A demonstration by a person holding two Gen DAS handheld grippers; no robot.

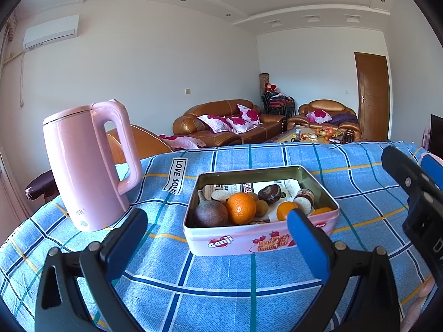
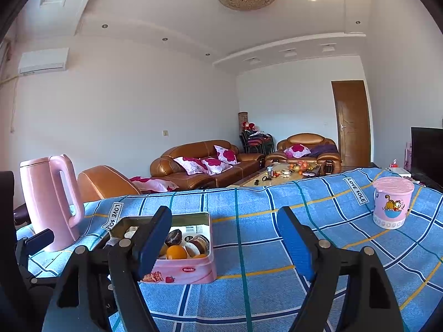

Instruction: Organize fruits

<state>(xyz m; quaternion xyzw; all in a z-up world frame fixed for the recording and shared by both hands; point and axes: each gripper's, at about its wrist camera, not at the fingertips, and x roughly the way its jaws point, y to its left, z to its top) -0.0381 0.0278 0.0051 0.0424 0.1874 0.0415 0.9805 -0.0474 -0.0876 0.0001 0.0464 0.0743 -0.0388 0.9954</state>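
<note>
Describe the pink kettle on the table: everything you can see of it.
The pink kettle stands upright on the blue checked tablecloth, left of the open fruit tin and apart from it. Its body is smooth, glossy pink, likely plastic, widening toward the base, with a closed lid, a large loop handle facing the tin and small print and a round mark low on its side. No gripper touches it.
</note>
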